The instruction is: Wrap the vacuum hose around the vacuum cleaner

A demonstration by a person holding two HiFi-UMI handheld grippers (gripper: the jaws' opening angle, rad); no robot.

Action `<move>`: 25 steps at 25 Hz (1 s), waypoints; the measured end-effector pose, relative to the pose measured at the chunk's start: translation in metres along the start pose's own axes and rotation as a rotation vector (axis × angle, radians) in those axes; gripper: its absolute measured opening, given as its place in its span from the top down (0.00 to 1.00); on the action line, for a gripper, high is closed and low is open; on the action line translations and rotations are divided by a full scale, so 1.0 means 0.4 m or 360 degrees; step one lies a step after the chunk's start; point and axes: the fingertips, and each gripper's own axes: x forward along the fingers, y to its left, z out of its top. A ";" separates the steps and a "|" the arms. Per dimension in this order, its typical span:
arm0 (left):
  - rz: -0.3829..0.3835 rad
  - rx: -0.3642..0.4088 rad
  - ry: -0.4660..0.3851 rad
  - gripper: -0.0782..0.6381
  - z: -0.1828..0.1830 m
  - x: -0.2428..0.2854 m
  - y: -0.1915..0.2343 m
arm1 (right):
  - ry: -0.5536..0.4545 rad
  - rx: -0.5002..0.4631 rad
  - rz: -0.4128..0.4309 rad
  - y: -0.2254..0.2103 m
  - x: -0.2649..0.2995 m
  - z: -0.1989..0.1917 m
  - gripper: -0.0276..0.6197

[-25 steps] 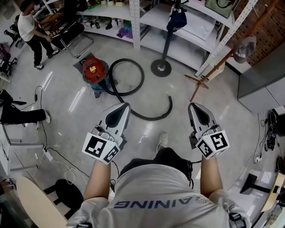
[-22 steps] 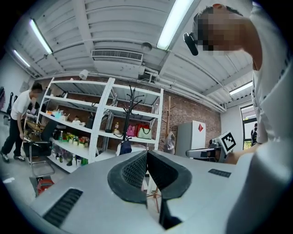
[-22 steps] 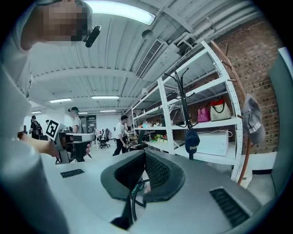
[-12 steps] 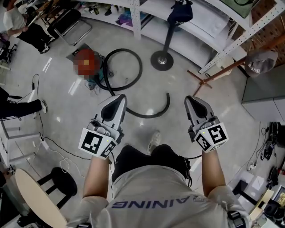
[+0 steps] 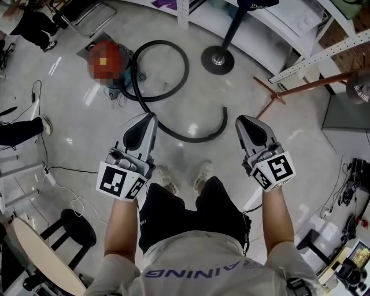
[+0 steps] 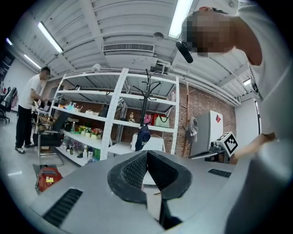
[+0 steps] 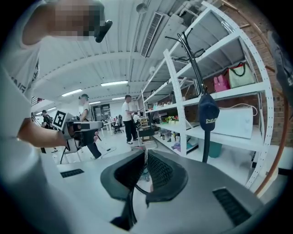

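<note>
The left gripper point(image 6: 146, 153) points at a white rack point(image 6: 116, 105), its jaws together with nothing between them. A red vacuum point(image 6: 48, 177) sits on the floor left of the rack. A person point(image 6: 28, 109) stands at the rack's left end, and a cap point(image 6: 143, 135) hangs before it.

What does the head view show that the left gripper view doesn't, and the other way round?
Only the head view: the black hose curled on the floor, and the person's shoes. Only the left gripper view: the ceiling lights and the air vent overhead. Both: the red vacuum cleaner and the left gripper, its jaws together with nothing between them.
</note>
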 end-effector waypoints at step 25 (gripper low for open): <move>-0.0121 0.0051 0.0233 0.87 -1.194 0.031 0.296 | 0.0260 -0.0270 0.0431 -0.033 0.407 -1.174 0.93</move>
